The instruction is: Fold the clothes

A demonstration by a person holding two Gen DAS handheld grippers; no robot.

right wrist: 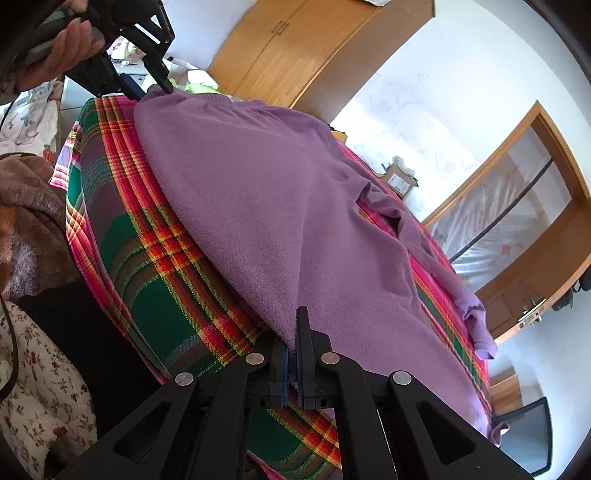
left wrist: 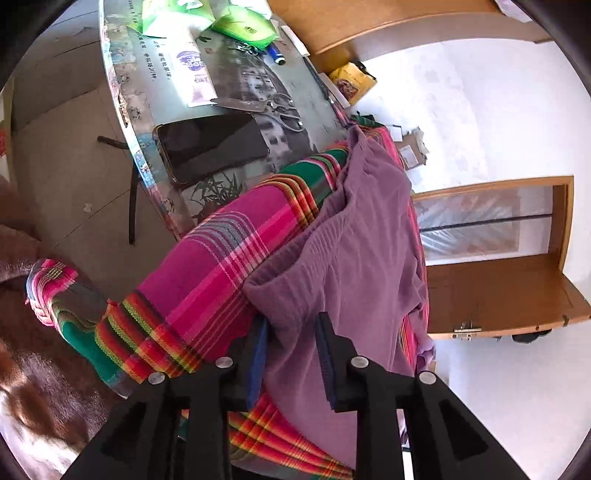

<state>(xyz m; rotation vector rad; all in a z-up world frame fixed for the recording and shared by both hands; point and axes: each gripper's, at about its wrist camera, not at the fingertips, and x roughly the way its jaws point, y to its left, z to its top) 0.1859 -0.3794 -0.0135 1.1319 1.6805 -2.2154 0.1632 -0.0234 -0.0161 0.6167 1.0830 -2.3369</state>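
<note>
A purple fleece garment (left wrist: 351, 258) with a ribbed waistband lies spread over a table covered by a pink, green and red plaid cloth (left wrist: 221, 266). In the left wrist view my left gripper (left wrist: 293, 319) has its pads pressed on a thick fold of the garment's near corner. The right wrist view shows that same gripper (right wrist: 151, 92) at the garment's (right wrist: 277, 203) far left corner, held by a person's hand (right wrist: 70, 40). My right gripper (right wrist: 293, 332) is shut on the garment's near edge, over the plaid cloth (right wrist: 147, 266).
A phone (left wrist: 210, 147), scissors (left wrist: 284, 110) and green packets (left wrist: 243, 26) lie on the bare glass end of the table. A wooden wardrobe (right wrist: 295, 55), a door (right wrist: 535, 240) and a cardboard box (right wrist: 399, 177) stand behind. Brown fleece (right wrist: 29, 192) lies at the left.
</note>
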